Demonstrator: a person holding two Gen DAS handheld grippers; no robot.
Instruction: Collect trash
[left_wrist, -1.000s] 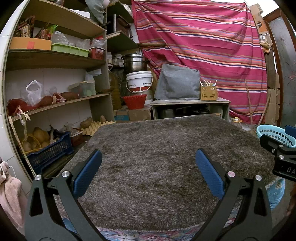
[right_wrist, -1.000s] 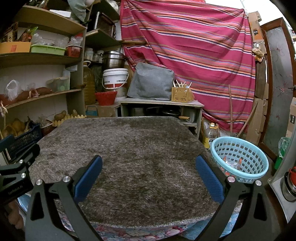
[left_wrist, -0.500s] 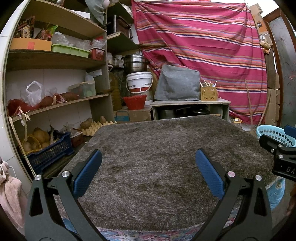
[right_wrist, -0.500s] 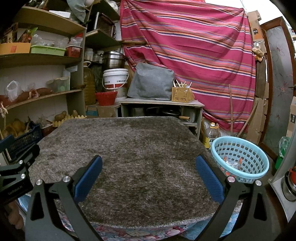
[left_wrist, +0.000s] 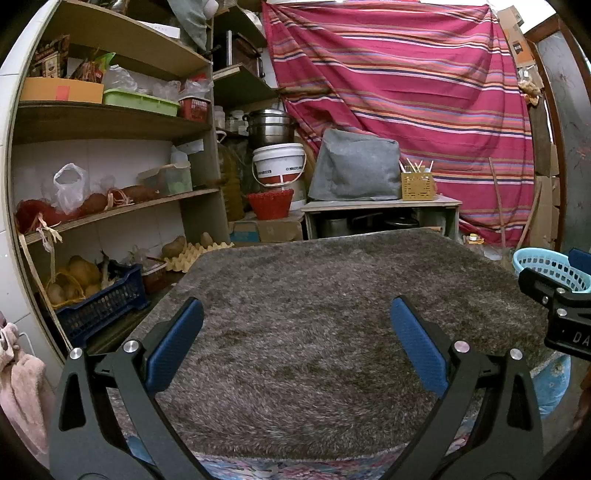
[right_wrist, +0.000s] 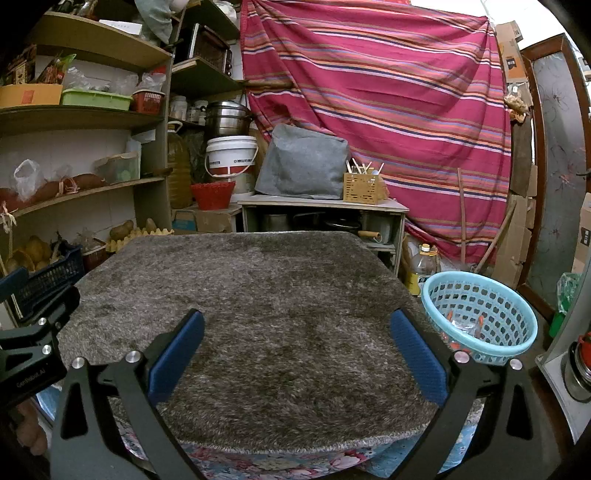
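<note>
A grey shaggy rug covers the table in front of me; it also shows in the right wrist view. I see no loose trash on it. A light blue plastic basket stands to the right of the table with a few wrappers inside; its rim shows in the left wrist view. My left gripper is open and empty above the rug's near edge. My right gripper is open and empty, level with it. Each gripper's body shows at the edge of the other's view.
Wooden shelves with boxes, bags and vegetables fill the left wall. A blue crate sits low beside the table. A low cabinet with a grey cover and a white bucket stand behind. A striped curtain hangs at the back.
</note>
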